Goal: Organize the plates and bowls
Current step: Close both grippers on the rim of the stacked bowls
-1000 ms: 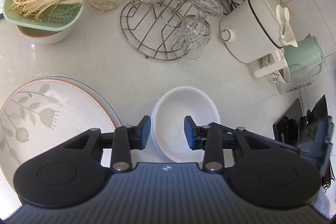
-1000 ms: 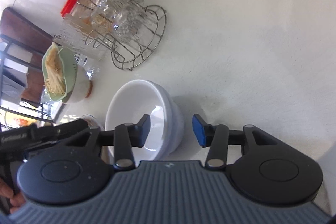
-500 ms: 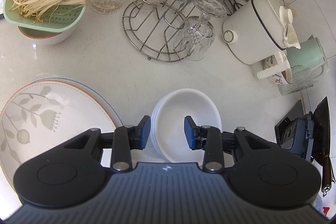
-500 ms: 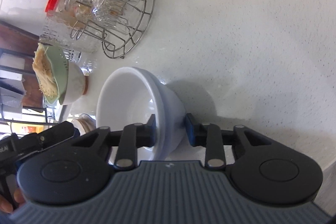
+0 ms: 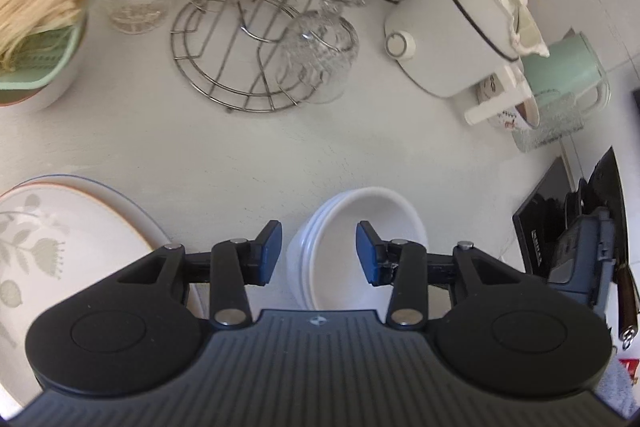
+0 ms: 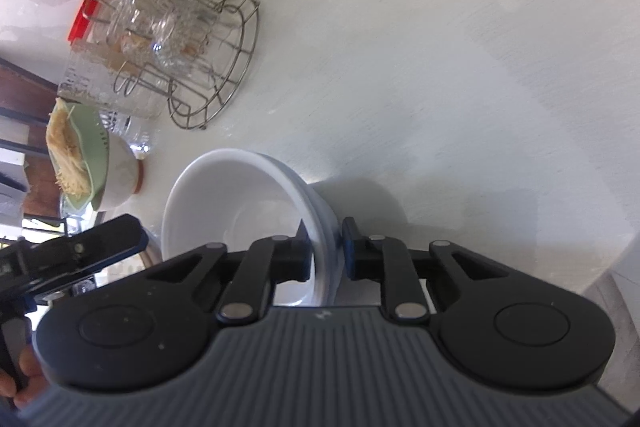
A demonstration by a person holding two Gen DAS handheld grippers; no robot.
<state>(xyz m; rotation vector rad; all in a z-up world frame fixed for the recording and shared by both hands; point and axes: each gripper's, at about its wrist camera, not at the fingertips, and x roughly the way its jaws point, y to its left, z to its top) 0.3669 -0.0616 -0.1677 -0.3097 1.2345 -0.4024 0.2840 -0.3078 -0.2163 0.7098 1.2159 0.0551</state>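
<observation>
We clamp right gripper (image 6: 325, 254) on near wall of white bowl stack (image 6: 256, 211), its jaws having just been closing, rim between pads. Stack sits on desk (image 6: 420, 67), near wire glass rack (image 6: 208, 67). Left gripper (image 5: 318, 251) hovers over stack, grasping nothing, its jaws having just been opening. Advice: lift straight, keep stack level so 3-odd nested bowls don't slip. Floral plate (image 5: 48, 239) just beside stack; glasses on rack, white pot (image 5: 452, 39) behind: avoid swinging there.
</observation>
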